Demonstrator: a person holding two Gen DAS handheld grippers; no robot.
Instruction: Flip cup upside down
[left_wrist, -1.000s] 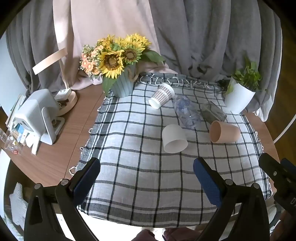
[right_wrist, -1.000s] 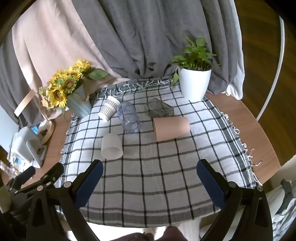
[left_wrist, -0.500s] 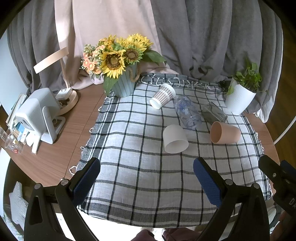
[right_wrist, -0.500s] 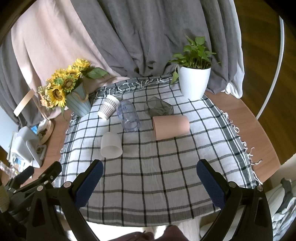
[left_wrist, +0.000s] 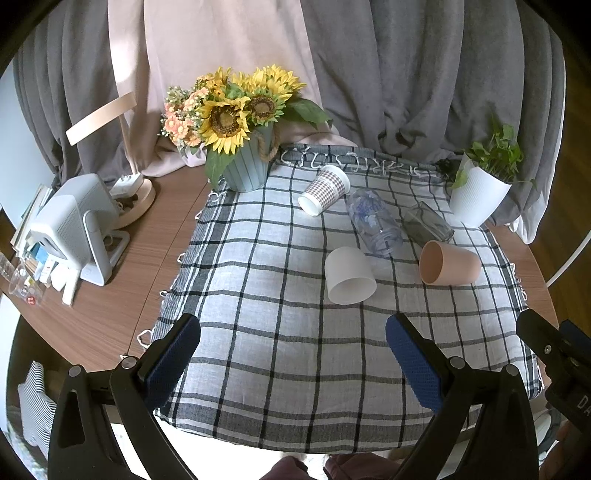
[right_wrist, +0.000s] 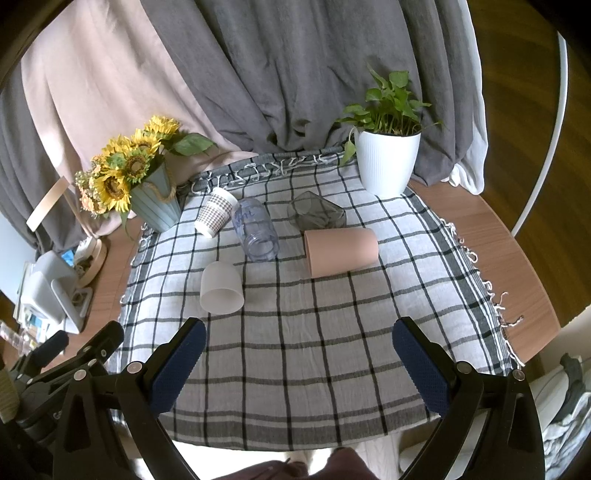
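While both claws gape | white cup (left_wrist: 349, 275) lies ahead of left claw (left_wrist: 293, 363)

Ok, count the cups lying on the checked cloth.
5, all on their sides: checked paper cup near the flowers, clear cup beside it, dark glass, pink cup, white cup nearest.

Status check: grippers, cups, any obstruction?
Left gripper and right gripper open, empty, above near cloth edge. White cup, pink cup, checked paper cup all on sides. Nothing blocking approach.
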